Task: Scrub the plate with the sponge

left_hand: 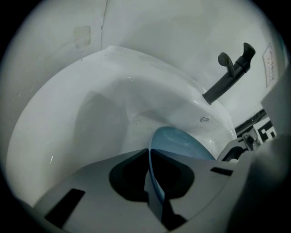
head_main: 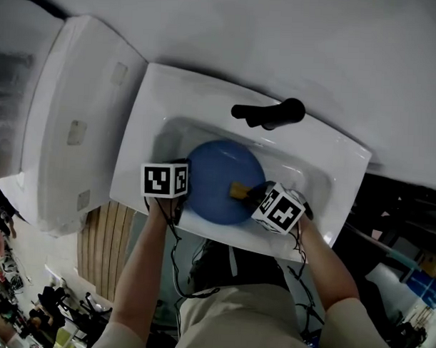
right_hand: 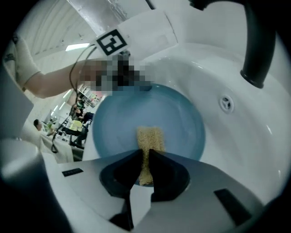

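Observation:
A round blue plate sits tilted in the white sink basin. My left gripper is shut on the plate's left rim; in the left gripper view the thin rim runs edge-on between the jaws. My right gripper is shut on a yellow sponge, which lies against the plate's right part. In the right gripper view the sponge sticks out from the jaws onto the plate's face, near its lower middle.
A black tap stands behind the basin and shows at the right gripper view's top right. The overflow hole is in the basin wall. A white toilet stands left of the sink. The person's arms reach in from below.

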Available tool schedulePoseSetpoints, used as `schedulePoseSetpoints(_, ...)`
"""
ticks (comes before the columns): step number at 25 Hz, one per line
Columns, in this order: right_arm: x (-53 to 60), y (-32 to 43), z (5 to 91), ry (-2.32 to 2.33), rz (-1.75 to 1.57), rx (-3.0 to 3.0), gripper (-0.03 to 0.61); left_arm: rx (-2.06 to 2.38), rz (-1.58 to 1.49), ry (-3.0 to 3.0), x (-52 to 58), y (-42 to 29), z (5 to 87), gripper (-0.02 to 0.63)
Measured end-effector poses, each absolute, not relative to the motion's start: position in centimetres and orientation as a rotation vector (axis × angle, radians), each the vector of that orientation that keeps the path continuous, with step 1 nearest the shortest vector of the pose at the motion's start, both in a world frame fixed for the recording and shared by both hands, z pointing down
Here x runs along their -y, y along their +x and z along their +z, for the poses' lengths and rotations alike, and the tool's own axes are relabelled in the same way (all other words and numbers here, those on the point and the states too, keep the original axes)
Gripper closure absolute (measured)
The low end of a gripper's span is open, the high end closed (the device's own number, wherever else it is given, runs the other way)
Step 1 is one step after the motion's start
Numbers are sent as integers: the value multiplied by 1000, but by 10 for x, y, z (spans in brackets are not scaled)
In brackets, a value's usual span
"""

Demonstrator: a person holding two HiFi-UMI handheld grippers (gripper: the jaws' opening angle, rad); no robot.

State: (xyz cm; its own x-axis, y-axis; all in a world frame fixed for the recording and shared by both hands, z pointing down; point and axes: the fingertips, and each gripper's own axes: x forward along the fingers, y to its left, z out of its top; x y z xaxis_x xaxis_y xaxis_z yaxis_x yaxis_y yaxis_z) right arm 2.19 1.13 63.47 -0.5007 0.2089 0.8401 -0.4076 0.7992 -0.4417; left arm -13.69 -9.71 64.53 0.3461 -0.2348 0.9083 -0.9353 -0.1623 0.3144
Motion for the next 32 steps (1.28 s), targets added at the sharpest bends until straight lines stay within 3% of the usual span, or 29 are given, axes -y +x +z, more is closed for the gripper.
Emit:
schedulePoseSetpoints(7,-44,-51,598,-65,777,2131,523,1080,890,1631,98,-137,644,595)
schedulePoseSetpoints(15,26,-92,619,197,801,2284,526,1080,896,1630,99,-138,644,595)
schedulePoseSetpoints(24,88,-48,669,450,594,2085,526,1064,897,1639,98,-136,645,595)
schedulePoseSetpoints(32,56,29,683,385,479,1834,526,1059,897,1644,96,-132,645,595)
